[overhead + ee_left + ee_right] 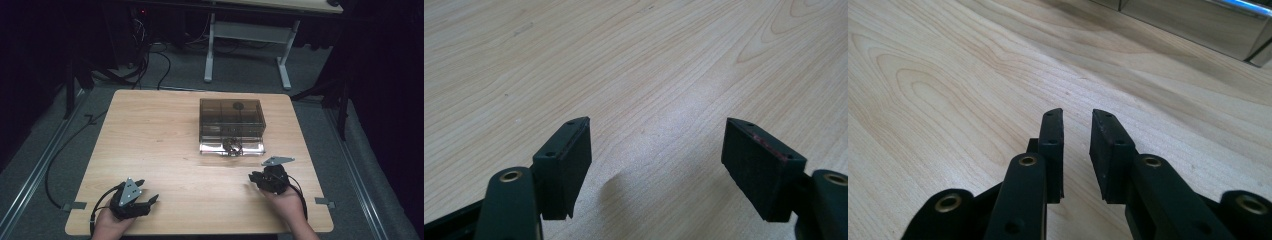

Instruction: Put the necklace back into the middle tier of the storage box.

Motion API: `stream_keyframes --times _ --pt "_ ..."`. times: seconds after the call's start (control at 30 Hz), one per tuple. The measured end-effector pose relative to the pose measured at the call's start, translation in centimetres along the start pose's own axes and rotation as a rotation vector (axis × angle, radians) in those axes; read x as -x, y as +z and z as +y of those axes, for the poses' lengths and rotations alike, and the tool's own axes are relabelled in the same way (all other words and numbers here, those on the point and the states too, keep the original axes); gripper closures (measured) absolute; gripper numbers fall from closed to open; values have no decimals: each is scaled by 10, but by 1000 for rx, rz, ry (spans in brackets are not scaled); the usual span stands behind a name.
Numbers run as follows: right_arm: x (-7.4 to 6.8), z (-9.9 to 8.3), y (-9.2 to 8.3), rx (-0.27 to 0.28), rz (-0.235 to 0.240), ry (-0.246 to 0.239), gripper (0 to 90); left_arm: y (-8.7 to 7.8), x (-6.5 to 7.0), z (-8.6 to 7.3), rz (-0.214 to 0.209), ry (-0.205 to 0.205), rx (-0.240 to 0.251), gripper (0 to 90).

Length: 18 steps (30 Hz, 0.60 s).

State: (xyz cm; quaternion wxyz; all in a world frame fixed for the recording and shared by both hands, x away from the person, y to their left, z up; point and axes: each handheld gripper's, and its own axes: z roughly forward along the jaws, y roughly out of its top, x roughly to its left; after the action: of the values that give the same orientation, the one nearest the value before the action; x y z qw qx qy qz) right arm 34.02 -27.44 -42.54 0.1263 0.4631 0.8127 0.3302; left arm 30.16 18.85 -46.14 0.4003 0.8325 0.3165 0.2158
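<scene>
A smoky see-through box (231, 119) stands on a shiny metal base (255, 148) at the table's middle right, and a small dark round part (232, 145) sits at its front. Near the front left edge, my left gripper (148, 190) (656, 135) is held low over bare wood, jaws wide apart and empty. My right gripper (253, 176) (1077, 117) is at the front right, a short way before the box. Its jaws stand a narrow gap apart with nothing between them. The base's metal edge (1198, 20) shows at the top right of the right gripper view.
The light wooden table (160, 135) has bare wood across its left half and between the grippers. Behind it are a white desk frame (247, 45) and cables (150, 55) on the grey floor. Rails run along both sides of the table.
</scene>
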Motion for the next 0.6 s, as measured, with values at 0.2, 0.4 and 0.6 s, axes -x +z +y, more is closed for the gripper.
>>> stream_keyframes --times 0.2,0.4,0.6 --pt "1 -16 -4 85 10 5 702 -1 0 0 1 -3 6 284" --pt "1 -30 -10 188 -4 21 671 -2 -1 -1 -2 -9 14 283" --pt "-1 -39 -13 242 -31 15 641 -2 -1 -1 1 -12 17 282"
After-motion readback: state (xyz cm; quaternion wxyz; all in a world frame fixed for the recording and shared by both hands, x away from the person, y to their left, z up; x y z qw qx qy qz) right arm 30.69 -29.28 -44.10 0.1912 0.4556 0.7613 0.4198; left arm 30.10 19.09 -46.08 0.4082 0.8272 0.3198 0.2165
